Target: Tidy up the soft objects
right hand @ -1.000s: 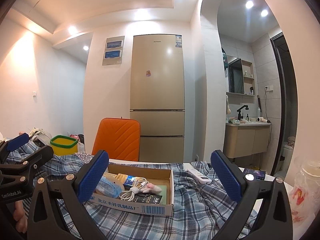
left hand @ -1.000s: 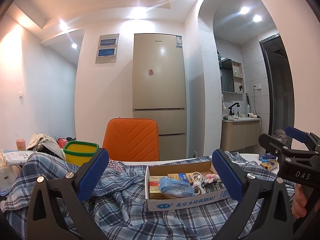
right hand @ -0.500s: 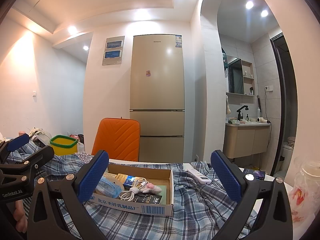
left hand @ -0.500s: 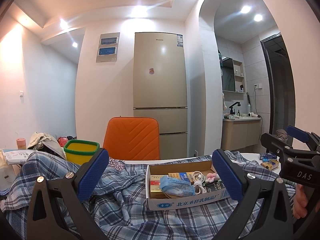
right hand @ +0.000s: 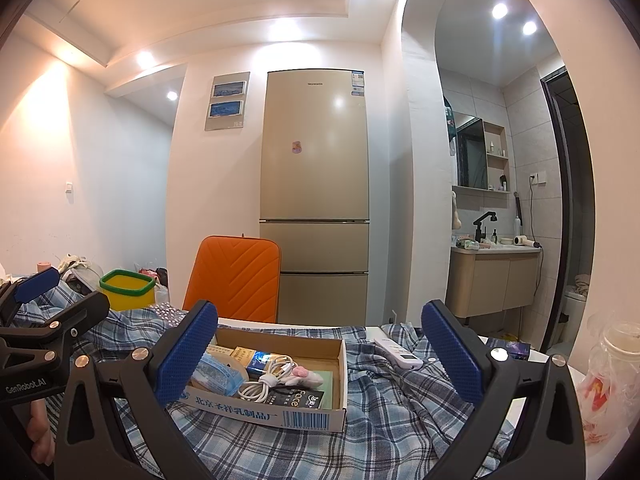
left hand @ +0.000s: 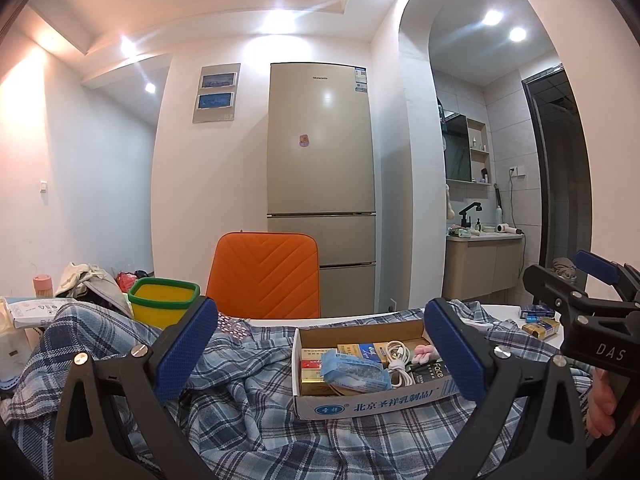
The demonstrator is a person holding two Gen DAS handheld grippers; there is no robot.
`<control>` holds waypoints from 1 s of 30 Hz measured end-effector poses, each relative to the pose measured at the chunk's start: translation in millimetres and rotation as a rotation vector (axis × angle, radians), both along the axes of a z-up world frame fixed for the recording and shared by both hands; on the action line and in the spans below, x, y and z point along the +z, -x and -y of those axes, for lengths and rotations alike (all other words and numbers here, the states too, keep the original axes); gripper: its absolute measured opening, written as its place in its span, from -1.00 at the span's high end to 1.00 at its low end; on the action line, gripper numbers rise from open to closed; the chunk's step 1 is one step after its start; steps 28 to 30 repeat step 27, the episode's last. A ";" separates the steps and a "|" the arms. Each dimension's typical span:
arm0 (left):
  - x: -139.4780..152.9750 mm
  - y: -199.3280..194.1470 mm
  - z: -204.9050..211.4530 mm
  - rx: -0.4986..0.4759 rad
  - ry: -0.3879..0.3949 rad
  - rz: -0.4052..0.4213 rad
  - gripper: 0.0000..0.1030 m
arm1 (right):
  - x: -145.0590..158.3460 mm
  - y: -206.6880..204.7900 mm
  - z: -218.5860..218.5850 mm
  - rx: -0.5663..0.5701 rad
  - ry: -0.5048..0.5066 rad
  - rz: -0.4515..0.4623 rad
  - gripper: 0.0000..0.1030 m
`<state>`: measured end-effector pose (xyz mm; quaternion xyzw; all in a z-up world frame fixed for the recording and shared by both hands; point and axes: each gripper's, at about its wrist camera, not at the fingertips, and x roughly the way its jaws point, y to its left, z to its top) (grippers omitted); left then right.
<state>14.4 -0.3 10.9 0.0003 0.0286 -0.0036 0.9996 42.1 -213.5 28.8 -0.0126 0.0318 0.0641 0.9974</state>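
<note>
A blue plaid shirt (left hand: 248, 408) lies crumpled over the table, also in the right wrist view (right hand: 400, 412). A shallow cardboard box (left hand: 372, 400) sits on top of it, holding a blue tissue pack (left hand: 354, 372), a white cable (left hand: 396, 354) and small cartons; it also shows in the right wrist view (right hand: 276, 412). My left gripper (left hand: 320, 354) is open and empty, hovering above the shirt in front of the box. My right gripper (right hand: 318, 356) is open and empty, also facing the box. Each gripper shows in the other's view: the right one (left hand: 588, 300), the left one (right hand: 48, 304).
An orange chair (left hand: 264, 276) stands behind the table, a tall fridge (left hand: 322, 184) behind it. A yellow bin with green rim (left hand: 162, 300) is at back left. A white remote (right hand: 398, 354) lies on the shirt at right. A plastic cup in a bag (right hand: 612, 376) stands far right.
Both grippers stay open and nearly still; the views shift only very slightly.
</note>
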 end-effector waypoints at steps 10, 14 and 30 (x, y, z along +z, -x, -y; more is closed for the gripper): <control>0.0 -1.3 -1.3 0.006 0.003 -0.006 -0.99 | 0.2 -0.3 -0.5 0.000 0.001 0.001 -1.00; 0.1 -1.4 -1.2 0.006 0.003 -0.007 -0.99 | 0.2 -0.4 -0.5 0.000 0.001 0.001 -1.00; 0.1 -1.5 -1.2 0.006 0.003 -0.007 -1.00 | -0.1 -0.4 -0.7 0.000 0.002 0.001 -1.00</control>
